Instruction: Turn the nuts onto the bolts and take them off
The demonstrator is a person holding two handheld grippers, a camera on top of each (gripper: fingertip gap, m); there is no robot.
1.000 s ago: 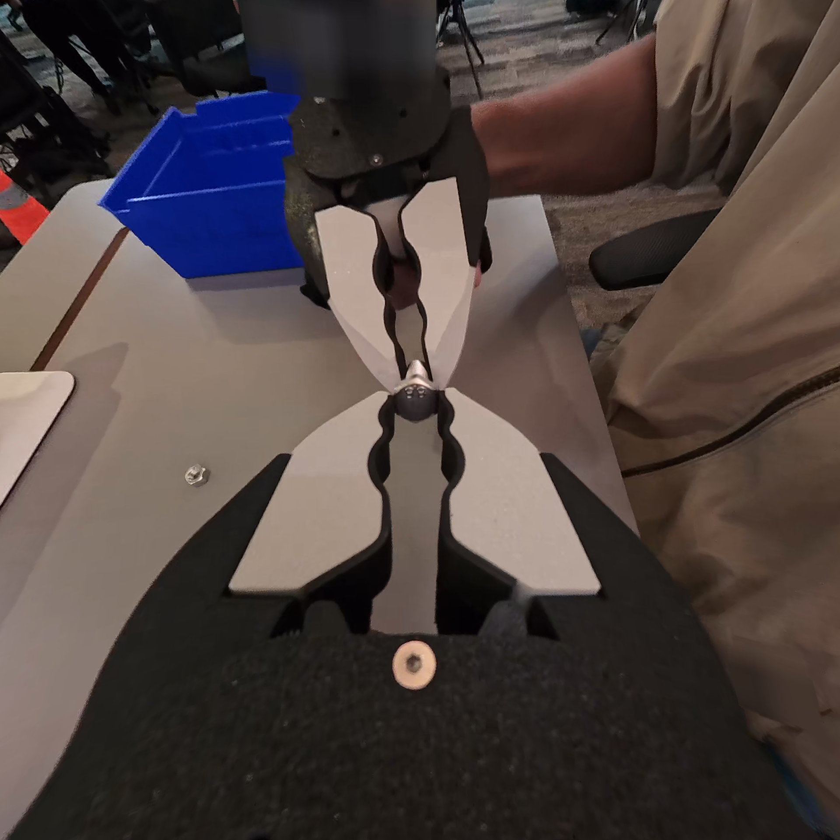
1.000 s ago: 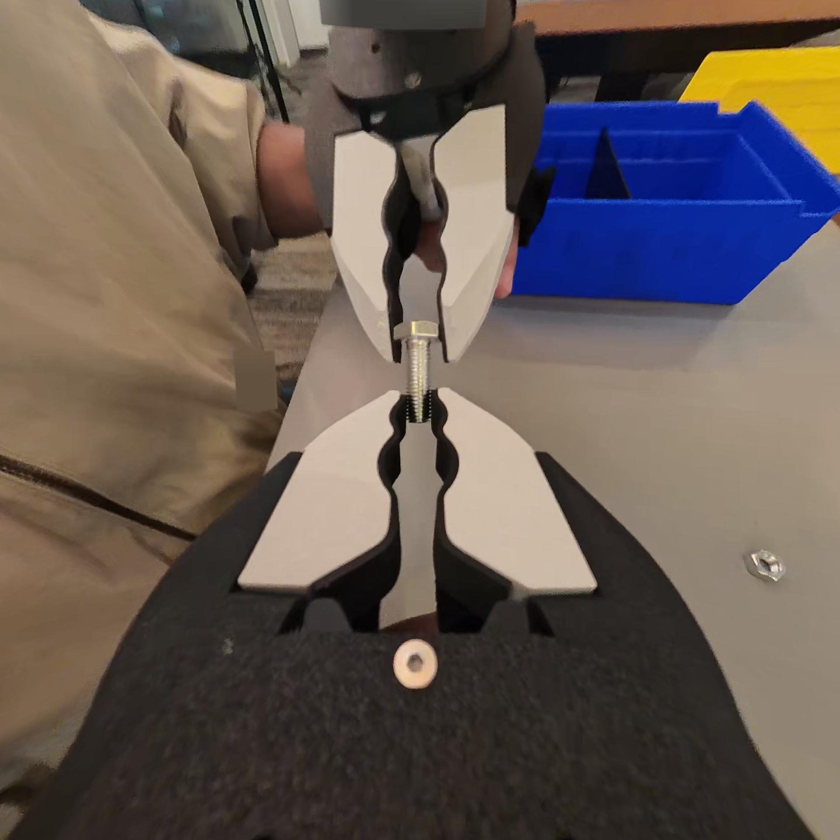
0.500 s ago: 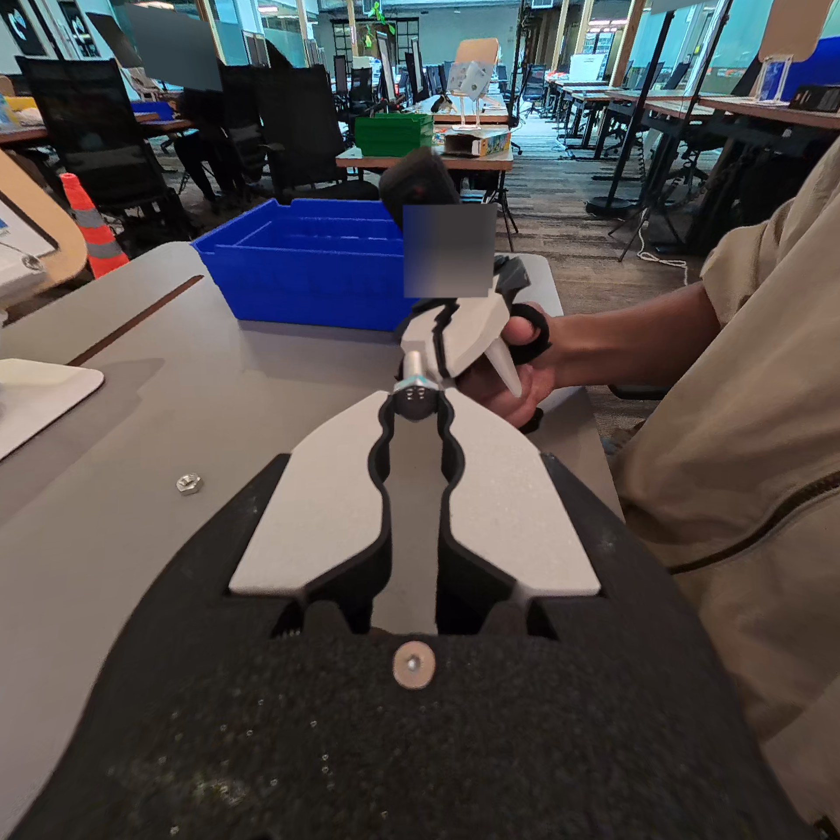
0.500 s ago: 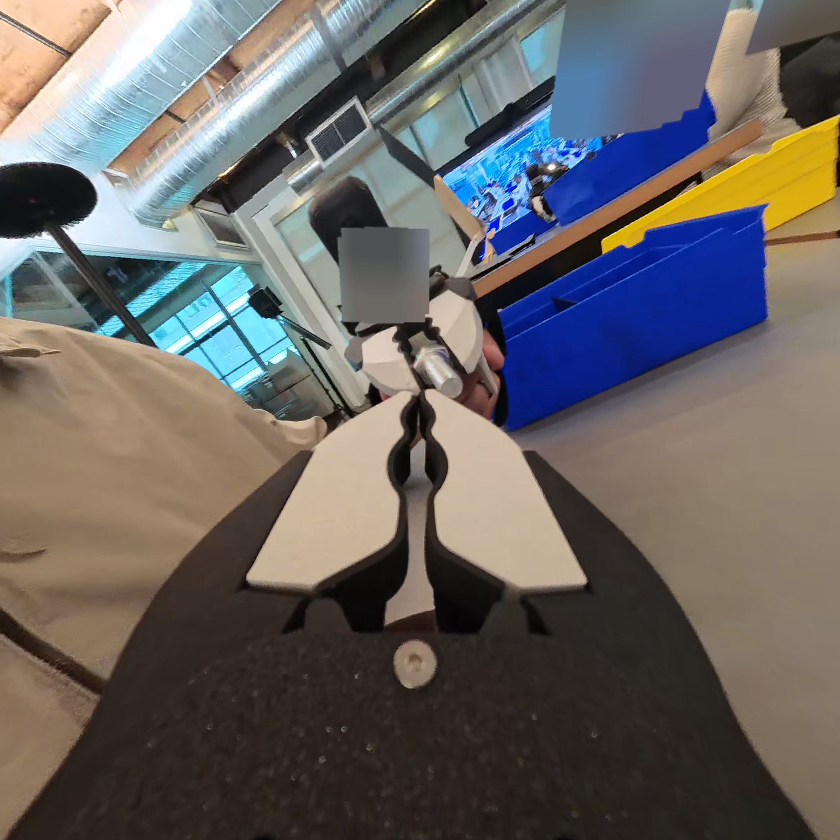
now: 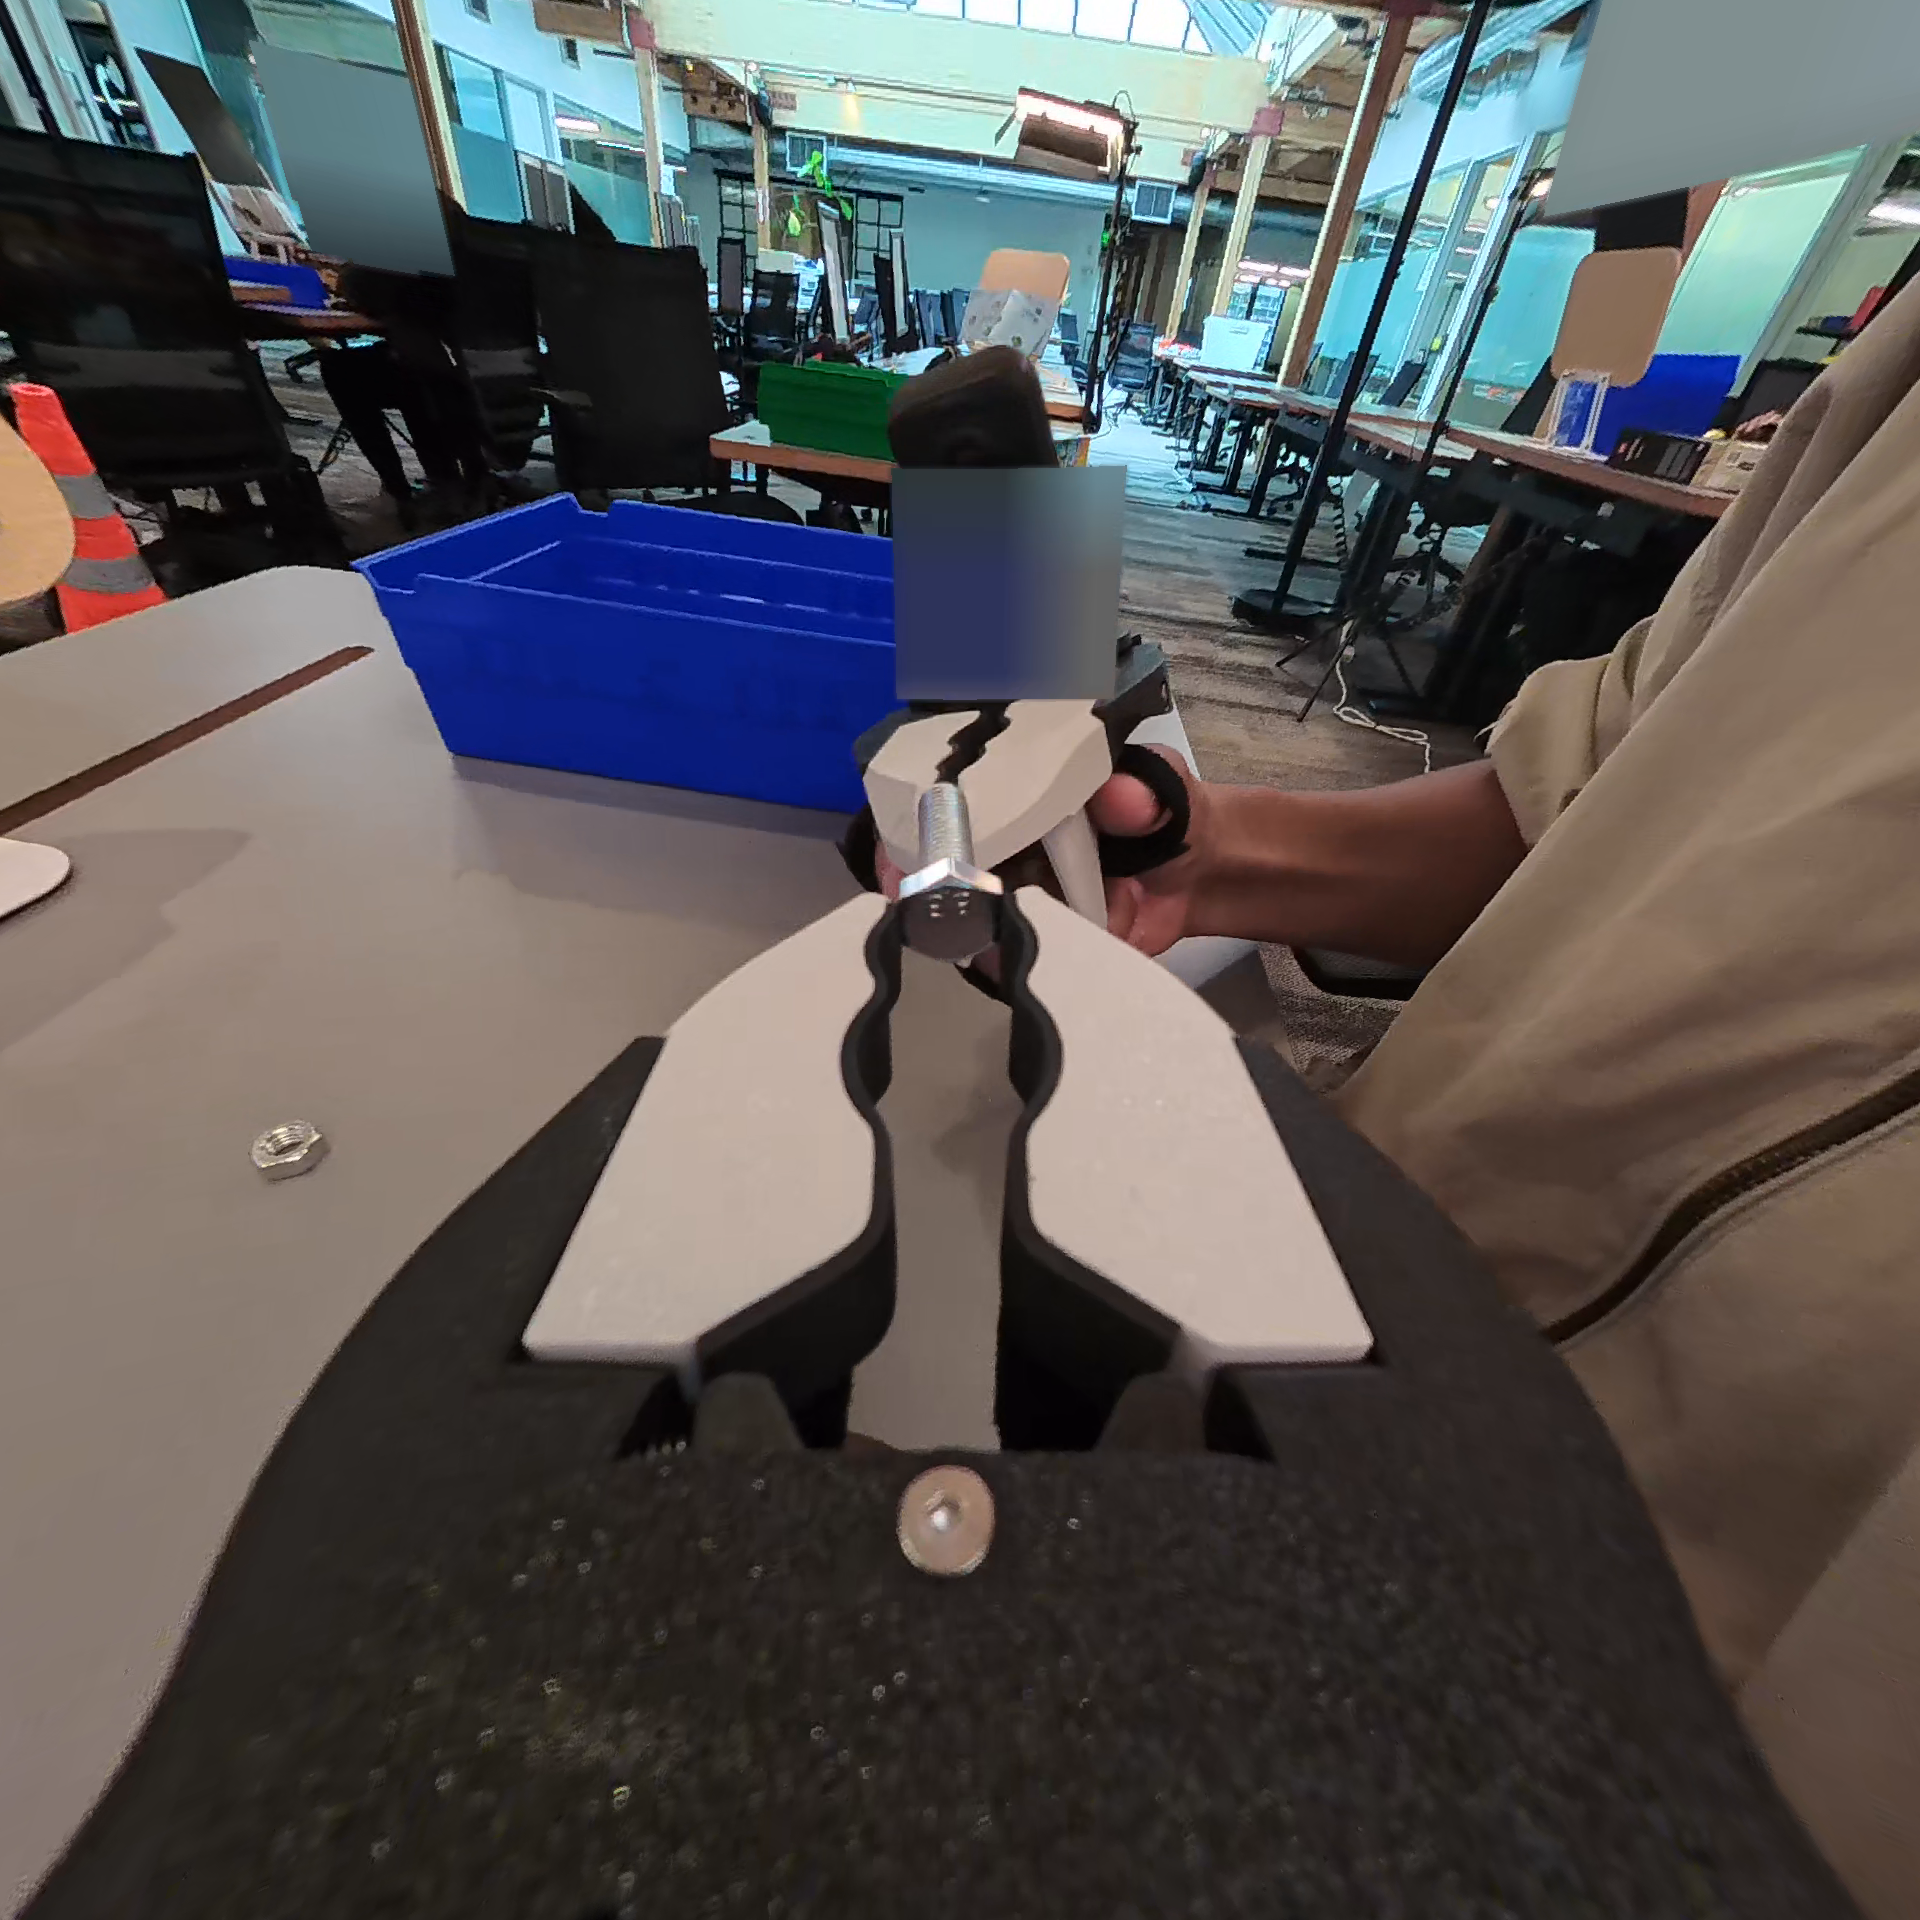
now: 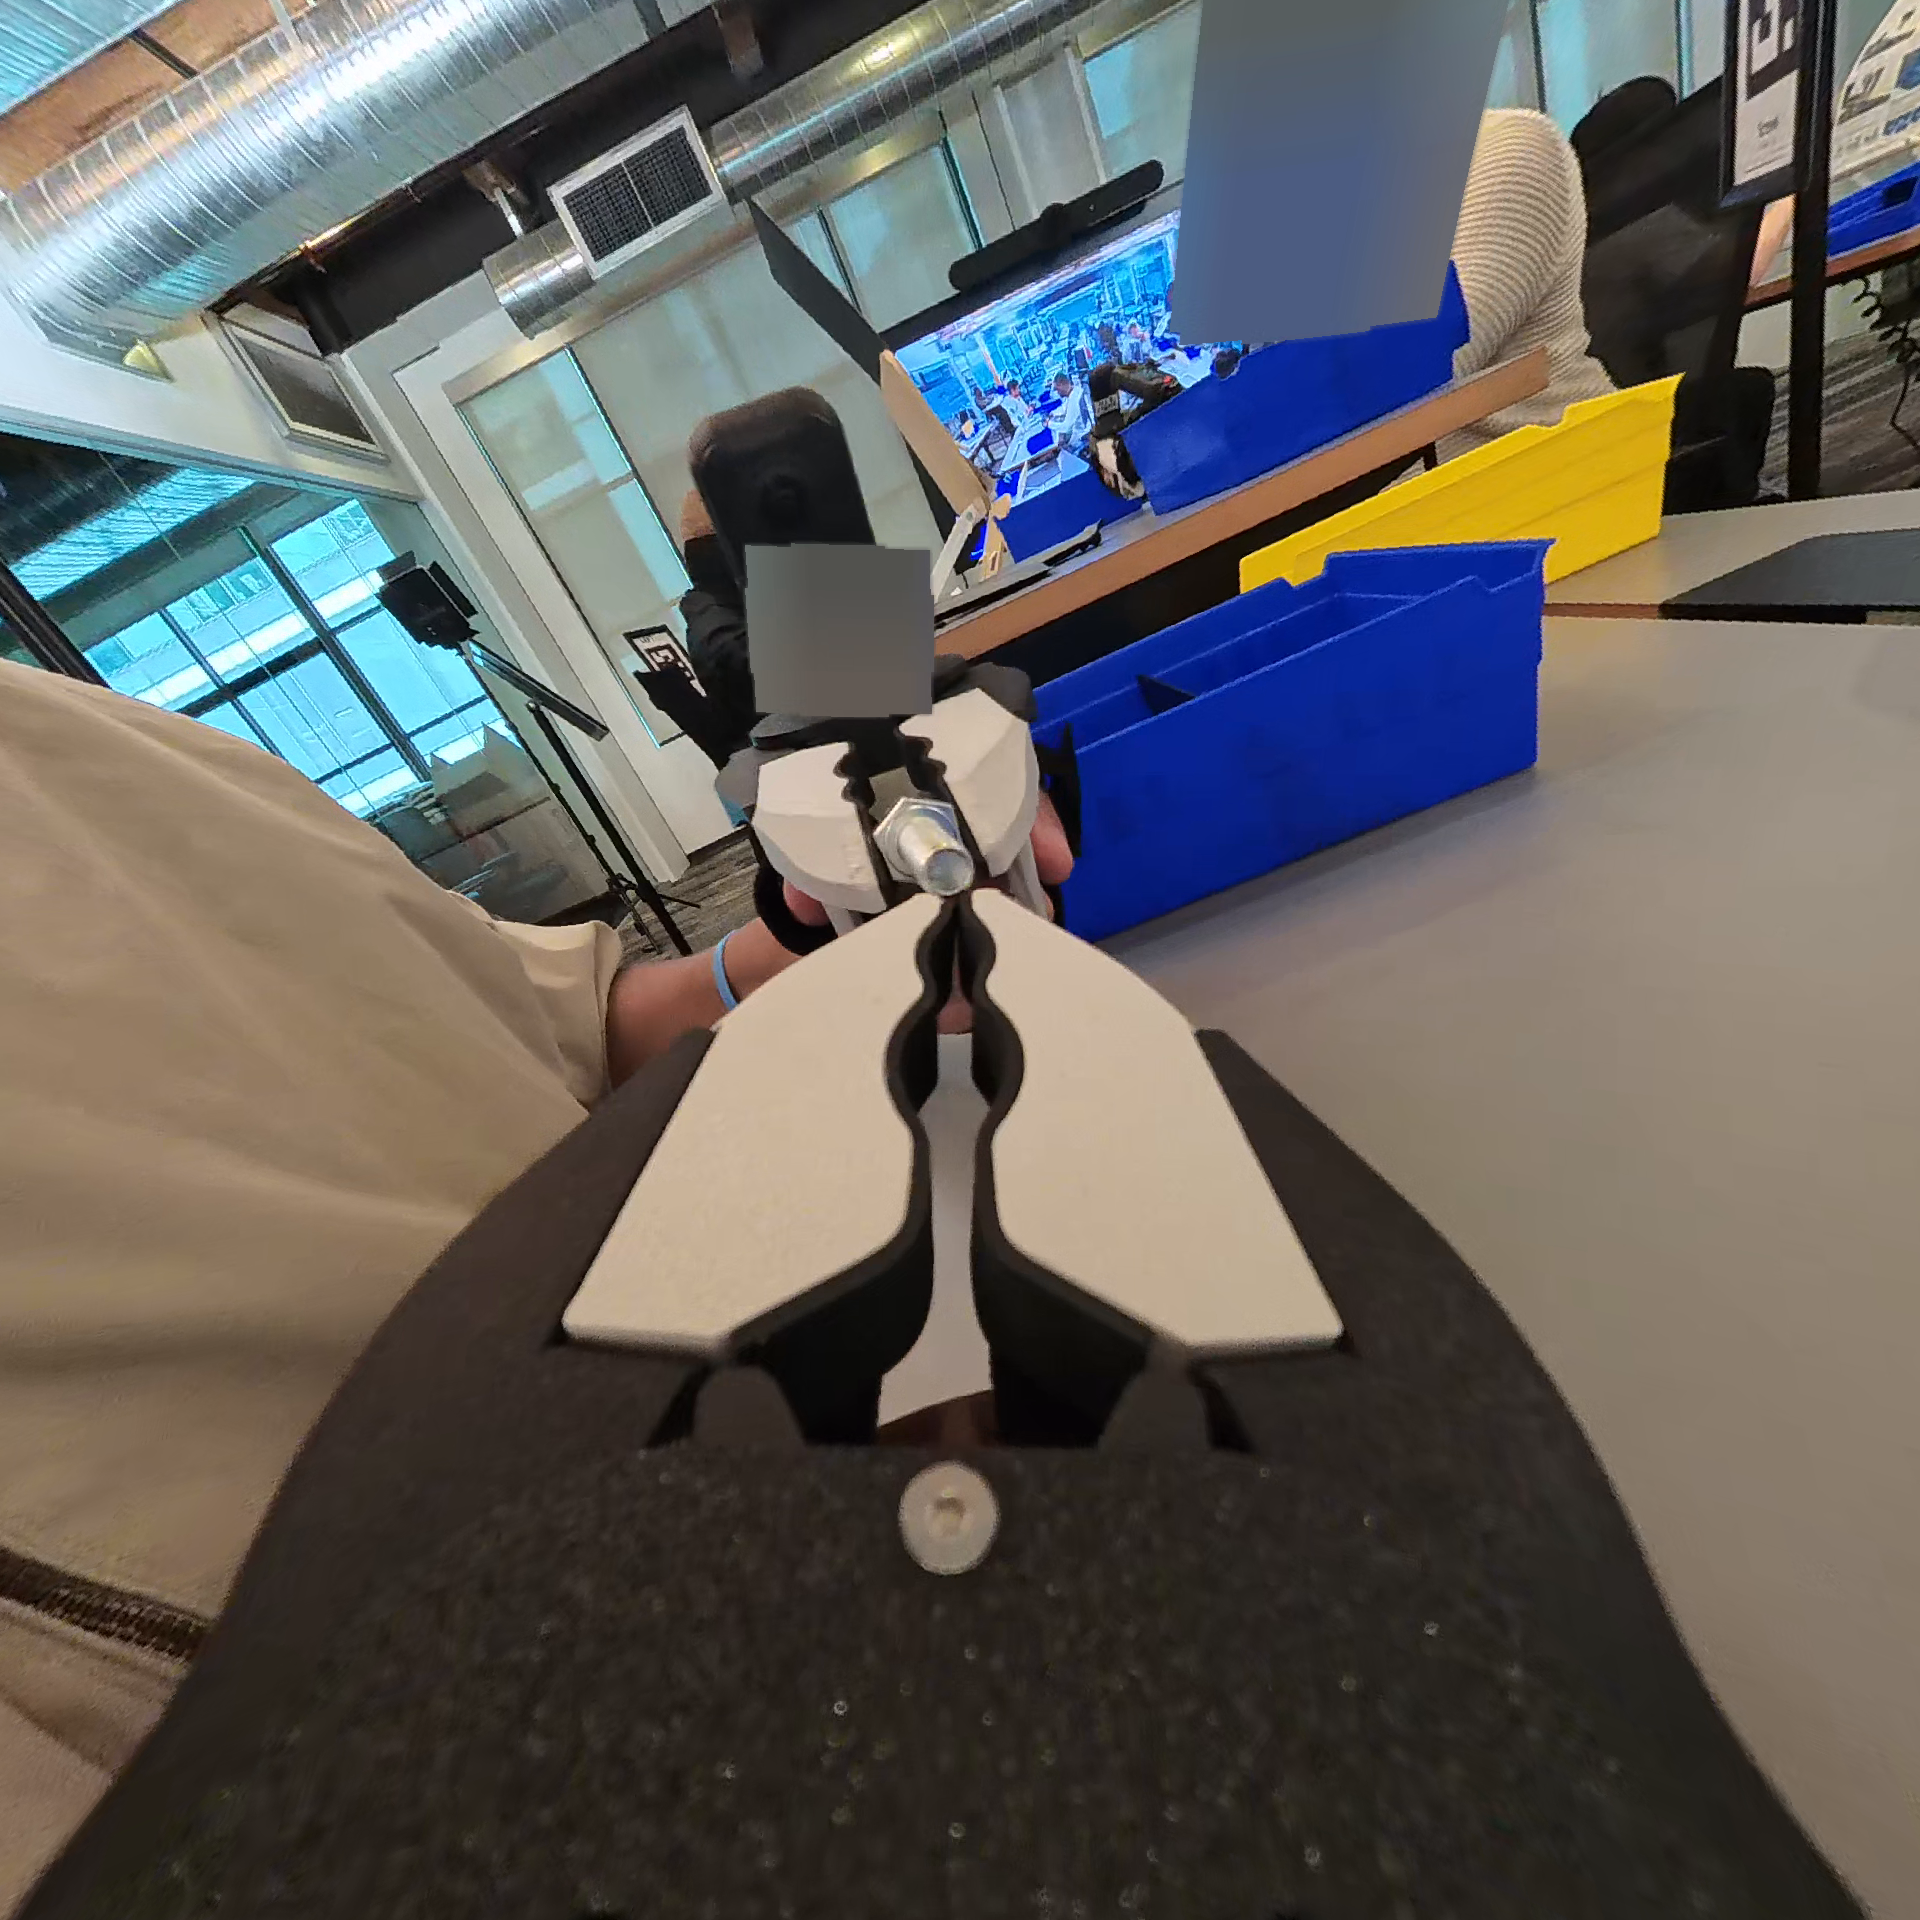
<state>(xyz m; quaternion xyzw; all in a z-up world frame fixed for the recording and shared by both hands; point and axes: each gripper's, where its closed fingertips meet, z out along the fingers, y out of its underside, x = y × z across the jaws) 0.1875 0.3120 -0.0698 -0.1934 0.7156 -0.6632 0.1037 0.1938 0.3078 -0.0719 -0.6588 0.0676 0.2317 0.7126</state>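
My left gripper [image 5: 948,935] is shut on the hex head of a silver bolt [image 5: 943,914] and holds it above the grey table [image 5: 416,935]. The threaded shaft points away toward my right gripper [image 5: 940,774]. In the right wrist view the bolt's threaded end [image 6: 930,852] faces the camera, just beyond my right gripper [image 6: 951,920]. The right gripper's jaws are shut with nothing between them. The left gripper [image 6: 904,821] shows behind the bolt. A loose silver nut [image 5: 289,1148] lies on the table to the left.
A blue bin [image 5: 644,644] stands at the back of the table and also shows in the right wrist view [image 6: 1299,717]. A yellow bin [image 6: 1507,488] lies behind it. The person's beige jacket [image 5: 1662,935] fills the near table edge. A white plate edge [image 5: 26,878] is at far left. Less than 4 cm separates the two grippers' tips.
Both grippers have tilted up from looking down at the table to level. My right gripper has let go of the bolt's threaded end and closed. The left still holds the head.
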